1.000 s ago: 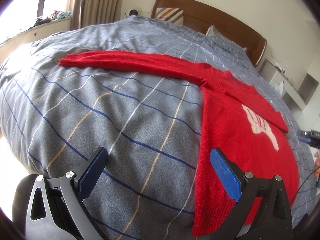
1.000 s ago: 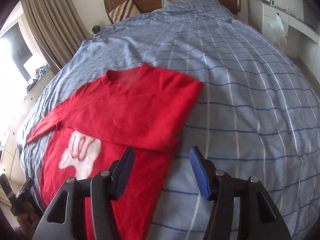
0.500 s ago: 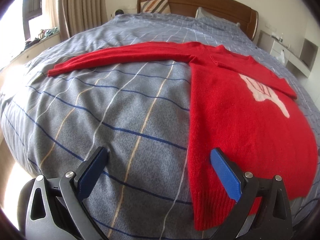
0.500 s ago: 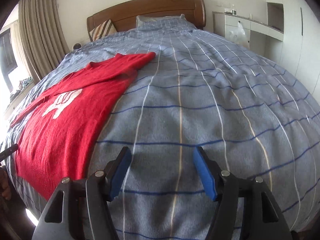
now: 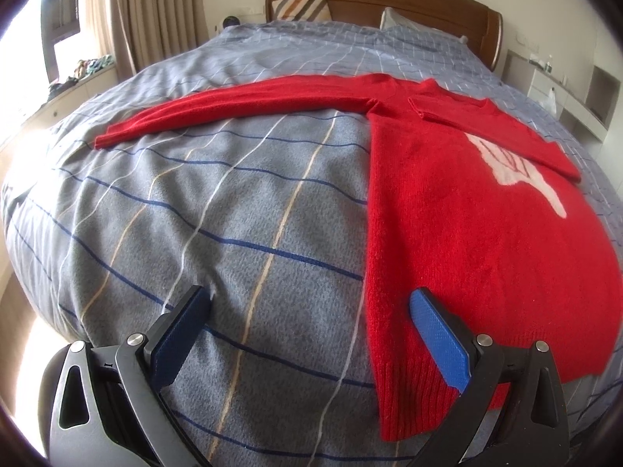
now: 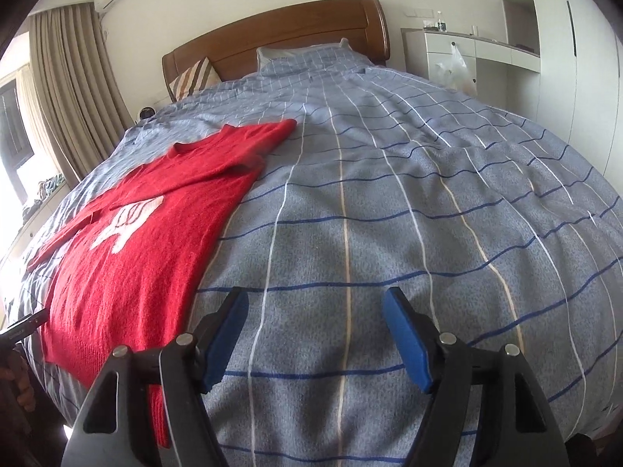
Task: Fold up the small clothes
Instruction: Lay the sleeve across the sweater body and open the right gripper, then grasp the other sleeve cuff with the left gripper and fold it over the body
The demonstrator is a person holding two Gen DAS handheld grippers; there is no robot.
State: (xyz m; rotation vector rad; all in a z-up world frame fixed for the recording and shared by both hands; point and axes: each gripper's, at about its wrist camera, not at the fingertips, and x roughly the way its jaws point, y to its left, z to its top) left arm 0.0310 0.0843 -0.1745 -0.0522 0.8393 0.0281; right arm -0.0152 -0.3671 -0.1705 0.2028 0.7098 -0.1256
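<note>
So your red knitted sweater (image 5: pixel 459 210) lies flat near the bed's (image 5: pixel 233 202) foot edge, one sleeve outstretched. Both hand-held grippers, left (image 5: pixel 307 334) and right (image 6: pixel 315 340), gape empty; pinch that cuff, fold inward.

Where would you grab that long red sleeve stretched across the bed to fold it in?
Probably at the cuff of the outstretched sleeve, coming down from above with the left gripper. It is the free end of a long flat strip, so lifting there carries the whole sleeve over the red sweater.
</note>
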